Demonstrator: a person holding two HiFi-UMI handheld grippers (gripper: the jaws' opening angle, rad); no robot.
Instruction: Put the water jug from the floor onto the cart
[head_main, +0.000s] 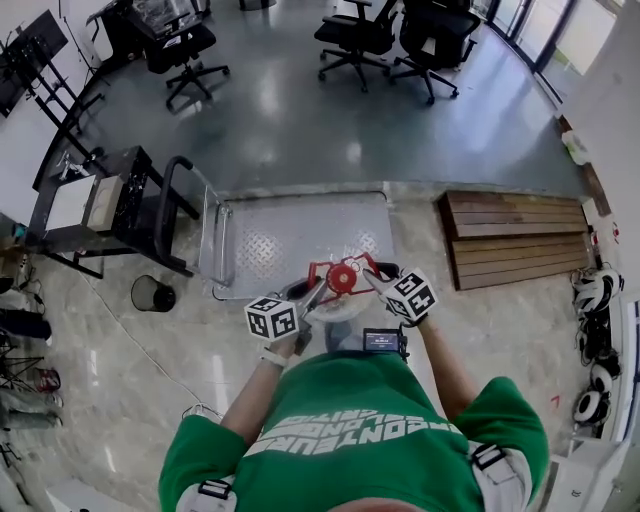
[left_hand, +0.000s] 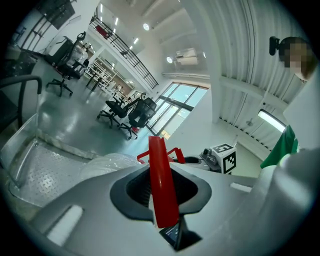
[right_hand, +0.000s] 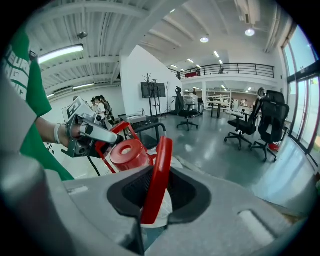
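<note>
The water jug (head_main: 338, 300) is clear plastic with a red cap (head_main: 342, 277) and a red handle frame. It hangs just in front of the person, at the near edge of the cart's metal deck (head_main: 300, 235). My left gripper (head_main: 316, 291) is shut on one red handle bar (left_hand: 161, 185) on the jug's left. My right gripper (head_main: 373, 279) is shut on the other red handle bar (right_hand: 157, 177) on its right. In the right gripper view the cap (right_hand: 128, 152) and the left gripper (right_hand: 107, 137) show beyond the jaws. The jug's lower body is mostly hidden.
The cart's push handle (head_main: 178, 212) stands at its left end. A black rack (head_main: 95, 205) and a small black bin (head_main: 153, 293) stand left of it. A wooden pallet (head_main: 515, 238) lies to the right. Office chairs (head_main: 360, 35) stand on the far floor.
</note>
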